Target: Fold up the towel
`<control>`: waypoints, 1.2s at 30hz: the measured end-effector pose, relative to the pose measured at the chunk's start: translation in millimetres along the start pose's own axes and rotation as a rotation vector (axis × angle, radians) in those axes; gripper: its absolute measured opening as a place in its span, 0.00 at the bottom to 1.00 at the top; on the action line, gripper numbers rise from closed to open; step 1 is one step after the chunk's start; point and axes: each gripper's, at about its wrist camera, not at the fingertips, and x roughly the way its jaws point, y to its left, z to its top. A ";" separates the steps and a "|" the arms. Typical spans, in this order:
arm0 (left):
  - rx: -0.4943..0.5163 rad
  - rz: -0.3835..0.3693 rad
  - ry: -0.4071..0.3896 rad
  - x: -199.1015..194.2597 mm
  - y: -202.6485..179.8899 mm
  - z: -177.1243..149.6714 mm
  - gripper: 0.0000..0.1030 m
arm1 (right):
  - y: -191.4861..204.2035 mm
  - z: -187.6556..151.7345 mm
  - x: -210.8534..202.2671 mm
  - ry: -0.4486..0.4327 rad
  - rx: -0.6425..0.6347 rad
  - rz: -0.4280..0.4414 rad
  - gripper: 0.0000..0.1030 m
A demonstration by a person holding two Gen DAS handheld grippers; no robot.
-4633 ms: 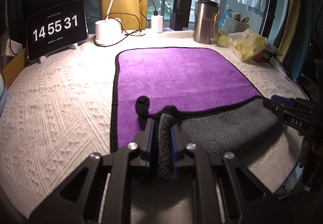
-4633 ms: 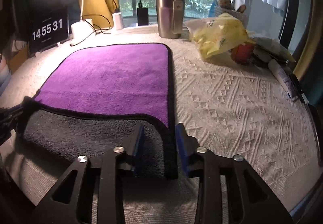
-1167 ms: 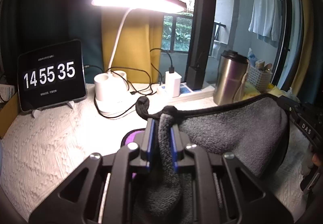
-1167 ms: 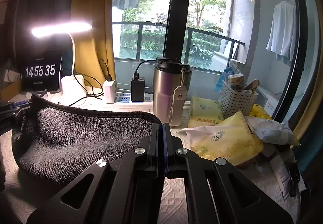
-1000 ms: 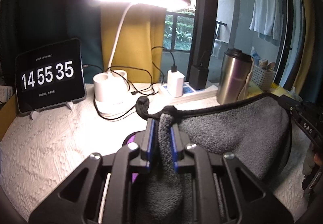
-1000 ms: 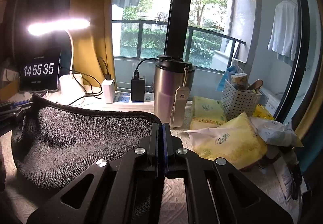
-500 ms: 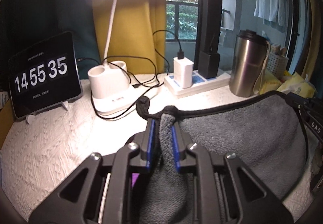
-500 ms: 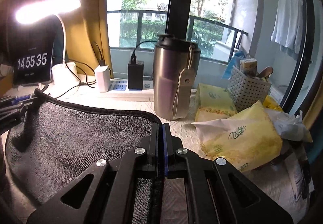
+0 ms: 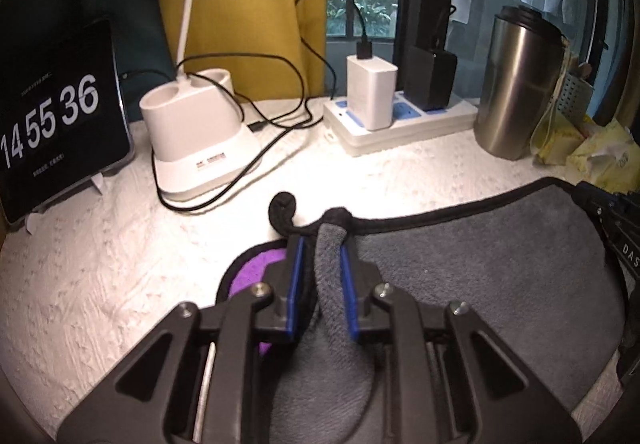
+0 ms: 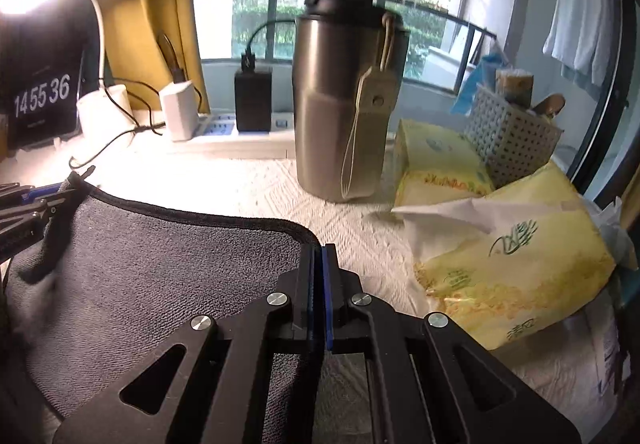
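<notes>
The towel (image 9: 480, 284), grey on one side and purple on the other with a black hem, hangs stretched between my two grippers over the white bedspread. My left gripper (image 9: 322, 252) is shut on its left corner, the grey cloth bunched between the blue pads. A strip of the purple side (image 9: 256, 268) shows below left. My right gripper (image 10: 319, 256) is shut on the right corner of the towel (image 10: 160, 276). Each gripper shows at the edge of the other's view.
Along the far edge stand a clock tablet (image 9: 52, 124), a white lamp base (image 9: 200, 140) with cables, a power strip (image 9: 400, 120) with chargers, and a steel tumbler (image 10: 344, 104). Yellow tissue packs (image 10: 512, 252) and a basket (image 10: 512, 132) lie to the right.
Both grippers have carried the towel's near edge forward and down toward the far side of the bed. The lamp base, power strip and tumbler are now much closer. Both grips are unchanged.
</notes>
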 end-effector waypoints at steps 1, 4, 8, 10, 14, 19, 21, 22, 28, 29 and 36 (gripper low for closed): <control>-0.001 0.000 0.020 4.2 -0.1 -0.1 0.22 | 0.7 0.4 1.4 0.004 -0.004 -0.008 0.04; -0.004 0.000 0.083 16.6 -0.3 -0.8 0.24 | 3.7 0.6 7.1 0.031 -0.020 -0.026 0.04; -0.025 -0.003 0.085 18.0 2.8 -1.4 0.29 | 4.6 0.9 13.9 0.059 -0.024 -0.036 0.04; -0.044 0.003 0.087 18.2 5.5 -2.0 0.34 | 4.7 0.5 17.3 0.076 -0.026 -0.037 0.04; -0.093 0.006 0.071 14.5 15.7 0.0 0.53 | 4.1 -0.5 21.6 0.098 -0.026 -0.038 0.04; -0.117 0.009 0.048 3.5 23.2 -1.5 0.76 | 3.7 -1.5 23.8 0.108 -0.016 -0.037 0.04; -0.113 0.010 0.049 -0.4 22.1 -3.9 0.76 | 3.3 -1.7 24.2 0.111 -0.009 -0.031 0.07; -0.112 0.010 0.050 -2.1 22.1 -5.3 0.76 | 2.9 -1.4 24.6 0.114 -0.005 -0.031 0.10; -0.120 0.014 0.040 -14.4 26.5 -8.9 0.76 | -0.4 0.8 15.7 0.096 0.021 -0.025 0.25; -0.123 0.016 0.037 -16.1 27.4 -8.4 0.77 | -0.1 1.7 13.0 0.090 0.021 -0.024 0.25; -0.124 0.020 0.004 -33.1 26.3 -4.5 0.78 | 5.0 5.9 -3.3 0.063 0.015 -0.016 0.26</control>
